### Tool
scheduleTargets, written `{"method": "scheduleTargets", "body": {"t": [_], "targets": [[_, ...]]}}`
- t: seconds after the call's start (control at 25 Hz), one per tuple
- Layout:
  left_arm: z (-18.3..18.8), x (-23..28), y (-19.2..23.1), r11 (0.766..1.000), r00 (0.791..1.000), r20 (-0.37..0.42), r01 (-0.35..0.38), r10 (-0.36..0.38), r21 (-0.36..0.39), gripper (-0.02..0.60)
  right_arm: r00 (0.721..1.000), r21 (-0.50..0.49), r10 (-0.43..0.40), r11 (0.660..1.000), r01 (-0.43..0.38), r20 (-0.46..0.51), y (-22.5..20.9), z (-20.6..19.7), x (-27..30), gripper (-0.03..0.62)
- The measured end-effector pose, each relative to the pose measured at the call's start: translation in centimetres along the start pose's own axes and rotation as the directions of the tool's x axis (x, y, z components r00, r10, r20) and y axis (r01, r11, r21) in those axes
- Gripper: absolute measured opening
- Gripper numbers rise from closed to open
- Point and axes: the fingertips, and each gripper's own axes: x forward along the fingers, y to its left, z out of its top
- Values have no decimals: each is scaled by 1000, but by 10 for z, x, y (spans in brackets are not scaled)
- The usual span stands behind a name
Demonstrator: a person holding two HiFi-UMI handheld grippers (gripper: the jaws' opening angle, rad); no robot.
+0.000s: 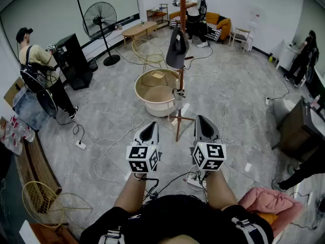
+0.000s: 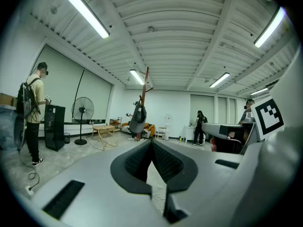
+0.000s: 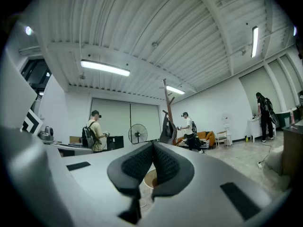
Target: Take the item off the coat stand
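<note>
Hanging high on the tall reddish-brown wooden coat stand (image 1: 180,100) is the dark grey fabric item (image 1: 177,49). Near the stand's foot, the left gripper (image 1: 150,129) and right gripper (image 1: 203,122) hover, jaws pressed together, empty.

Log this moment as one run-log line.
phase: pre-grasp | left gripper: shut, empty | right gripper: shut, empty | dark item: hanging on coat stand, untouched

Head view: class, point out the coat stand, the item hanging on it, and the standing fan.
coat stand (image 1: 182,4), head view, upper part of its pole.
hanging item (image 1: 177,50), head view, middle of its dark body.
standing fan (image 1: 100,17), head view, its round grille.
</note>
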Motion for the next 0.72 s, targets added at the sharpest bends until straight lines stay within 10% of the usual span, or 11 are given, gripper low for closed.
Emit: {"method": "scheduleTargets", "body": {"t": [0.72], "targets": [[0, 36, -60, 999, 1000, 21, -13, 13, 39, 12, 1000, 27, 21, 999, -21, 7, -62, 4, -6, 15]]}}
